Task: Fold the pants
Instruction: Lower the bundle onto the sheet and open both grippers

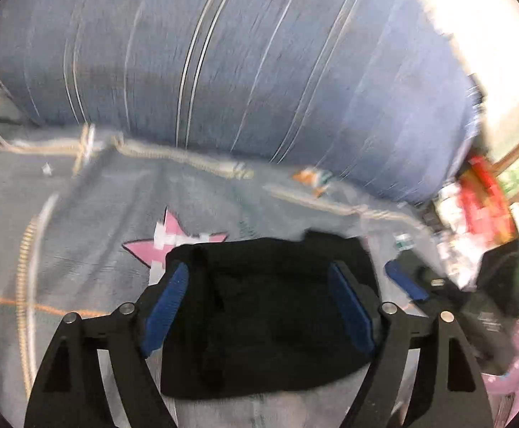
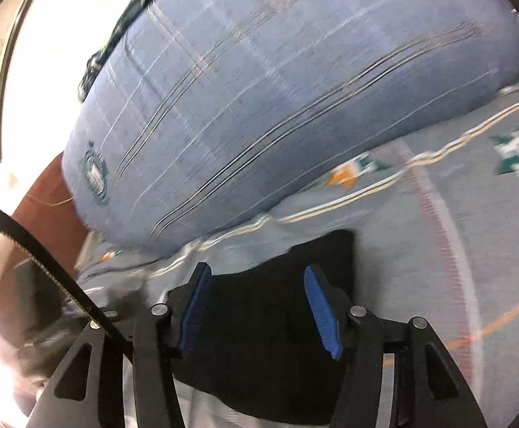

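Observation:
The black pants (image 1: 270,314) lie folded in a compact bundle on a grey patterned bedspread (image 1: 91,214). My left gripper (image 1: 259,278) is open, its blue pads (image 1: 170,303) standing on either side of the bundle just above it. The right gripper's blue pad (image 1: 404,281) shows at the bundle's right side. In the right wrist view the pants (image 2: 259,331) lie under my right gripper (image 2: 257,285), which is open with its pads apart over the cloth. Both views are blurred by motion.
A large blue striped pillow (image 1: 245,57) lies just beyond the pants, also in the right wrist view (image 2: 259,89). The bedspread bears a pink star (image 1: 159,246). Red and black items (image 1: 488,199) sit at the right edge by a bright window.

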Available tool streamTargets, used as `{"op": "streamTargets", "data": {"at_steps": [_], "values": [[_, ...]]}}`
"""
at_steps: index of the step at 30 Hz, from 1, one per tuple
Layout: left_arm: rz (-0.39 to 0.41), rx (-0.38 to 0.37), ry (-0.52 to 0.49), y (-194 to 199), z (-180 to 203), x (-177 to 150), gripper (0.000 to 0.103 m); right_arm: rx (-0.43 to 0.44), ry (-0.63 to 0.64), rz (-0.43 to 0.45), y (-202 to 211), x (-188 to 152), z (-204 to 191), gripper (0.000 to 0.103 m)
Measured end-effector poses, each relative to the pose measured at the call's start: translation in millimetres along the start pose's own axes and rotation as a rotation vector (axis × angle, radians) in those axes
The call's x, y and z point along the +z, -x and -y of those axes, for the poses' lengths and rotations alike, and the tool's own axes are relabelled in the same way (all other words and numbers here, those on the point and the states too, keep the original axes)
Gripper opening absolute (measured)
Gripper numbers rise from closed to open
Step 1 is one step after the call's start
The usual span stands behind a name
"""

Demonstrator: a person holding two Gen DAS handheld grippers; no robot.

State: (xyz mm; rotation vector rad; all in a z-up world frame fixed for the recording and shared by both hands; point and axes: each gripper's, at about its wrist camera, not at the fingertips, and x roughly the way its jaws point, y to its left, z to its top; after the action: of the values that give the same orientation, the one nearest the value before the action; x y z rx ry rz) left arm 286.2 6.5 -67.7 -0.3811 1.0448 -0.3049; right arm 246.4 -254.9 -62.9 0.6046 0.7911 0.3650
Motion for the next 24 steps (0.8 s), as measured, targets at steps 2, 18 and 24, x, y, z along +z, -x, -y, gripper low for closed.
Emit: {"op": "streamTargets", "data": {"at_steps": [2, 18, 24], "values": [[-0.079, 0.079, 0.062, -34, -17, -2, 0.080, 0.004, -0.048, -0.083, -31, 9, 14, 0.066], [0.277, 0.175, -0.132, 125, 11, -109, 0.083, -0.156, 0.157, 0.102, 73, -74, -36, 0.073], [0.472, 0.366, -0.127, 199, 30, -184, 0.100, -0.210, 0.187, 0.155, 124, -162, -60, 0.079]]}}
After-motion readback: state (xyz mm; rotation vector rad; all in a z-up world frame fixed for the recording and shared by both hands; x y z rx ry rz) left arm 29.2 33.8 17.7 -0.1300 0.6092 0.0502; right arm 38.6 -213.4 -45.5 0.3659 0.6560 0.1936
